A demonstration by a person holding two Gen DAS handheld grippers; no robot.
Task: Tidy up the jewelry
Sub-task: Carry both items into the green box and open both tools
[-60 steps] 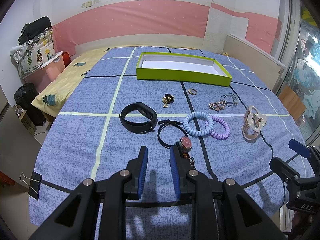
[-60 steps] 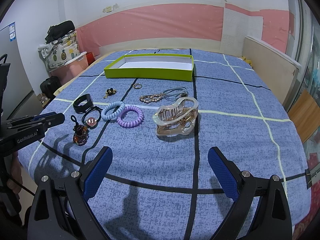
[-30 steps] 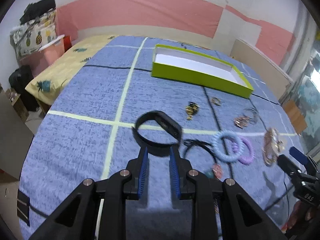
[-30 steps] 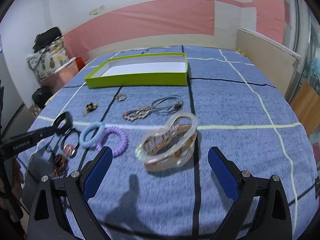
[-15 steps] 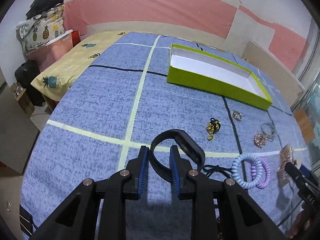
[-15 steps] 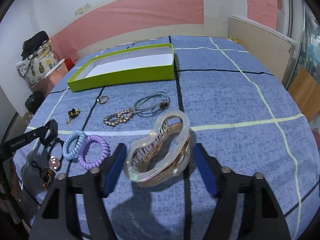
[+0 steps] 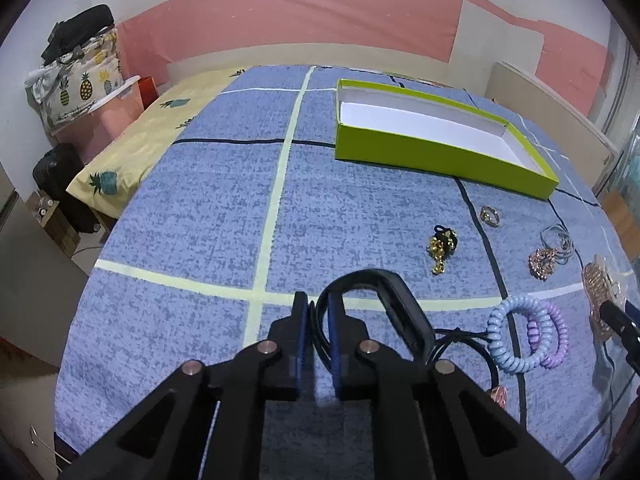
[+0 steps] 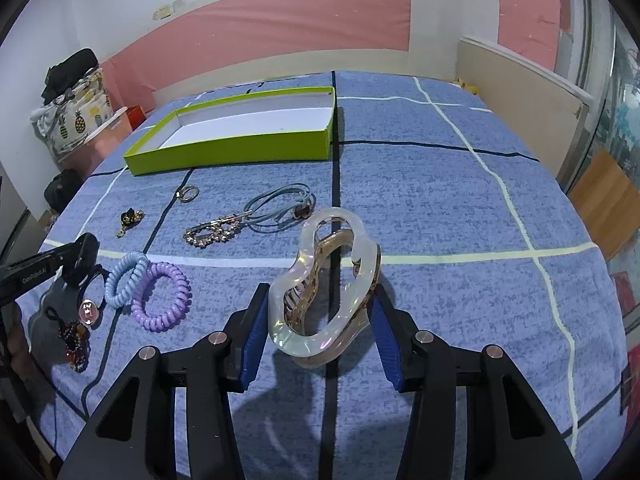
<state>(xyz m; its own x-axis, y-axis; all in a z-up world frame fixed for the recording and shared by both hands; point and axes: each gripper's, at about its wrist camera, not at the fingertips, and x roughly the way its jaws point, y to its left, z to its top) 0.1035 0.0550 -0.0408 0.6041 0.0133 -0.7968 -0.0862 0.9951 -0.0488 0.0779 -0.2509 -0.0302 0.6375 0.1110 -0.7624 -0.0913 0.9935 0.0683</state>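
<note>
1. Left gripper (image 7: 318, 310): jaws clenched on one side of the black band (image 7: 394, 300), which stands up off the bedspread (image 7: 200, 200). Risk: the hold is on a thin strap edge, so the band may swing or slip out in transit.
2. Black cord loop (image 7: 464, 340): lies just beside the band, possibly touching it. Risk: it may drag along.
3. Coil ties, blue (image 8: 126, 278) and purple (image 8: 164, 296): overlapping, on the bedspread.
4. Box (image 8: 248, 140): green, empty, well beyond the items; the likely destination.
5. Brooch (image 8: 212, 234), cord necklace (image 8: 280, 208), ring (image 8: 188, 193): loose, between box and grippers.
6. Right gripper (image 8: 320, 312): jaws grasping the clear claw clip (image 8: 324, 280) across its sides. Risk: squeezing may spring it open or twist it free.
</note>
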